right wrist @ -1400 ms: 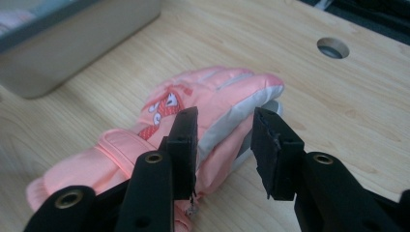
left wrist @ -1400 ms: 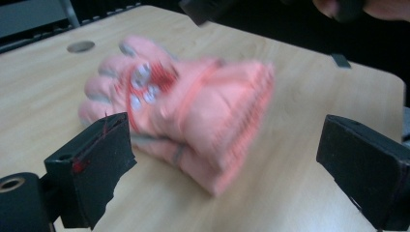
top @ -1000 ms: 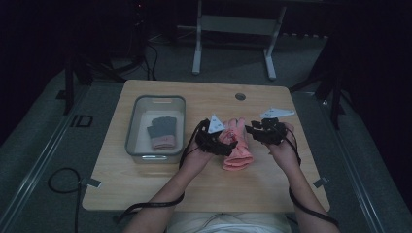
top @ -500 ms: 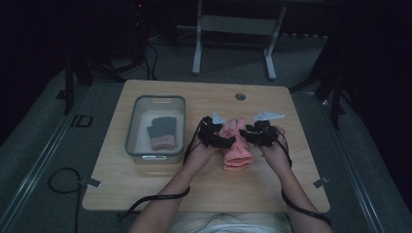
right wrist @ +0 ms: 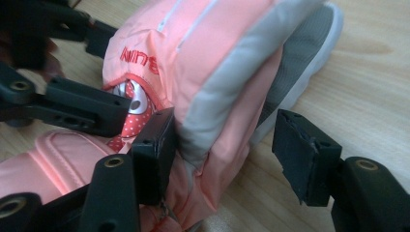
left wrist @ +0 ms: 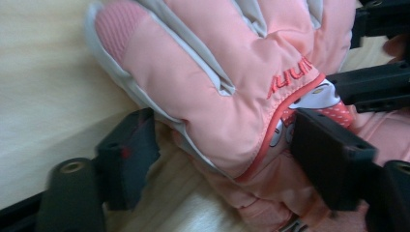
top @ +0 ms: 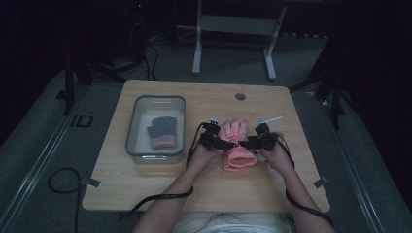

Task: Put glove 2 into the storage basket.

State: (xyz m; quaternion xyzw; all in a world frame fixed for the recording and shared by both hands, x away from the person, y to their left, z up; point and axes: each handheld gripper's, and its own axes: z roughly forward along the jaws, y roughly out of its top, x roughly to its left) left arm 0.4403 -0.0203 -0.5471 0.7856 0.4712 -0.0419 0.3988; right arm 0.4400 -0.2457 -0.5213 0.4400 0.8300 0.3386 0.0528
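Both my claws now sit low on the desk at the pink glove (top: 237,145), which lies near the desk's middle, a little toward its right edge, cuff toward the near edge and fingers toward the far one. A second ago I held them higher, apart, over the glove; since then they have dropped and drawn together at its wrist. My left claw (left wrist: 222,145) has just been closing and stands half wide: one pad touches the glove by the printed patch, the other is clear of its thumb side on bare wood. My right claw (right wrist: 225,150) has just been opening: one pad lies against the glove's grey side seam, the other stands apart over the wood. Farther off, toward the left edge, the clear bin (top: 133,136) holds the grey glove (top: 162,131), unmoved
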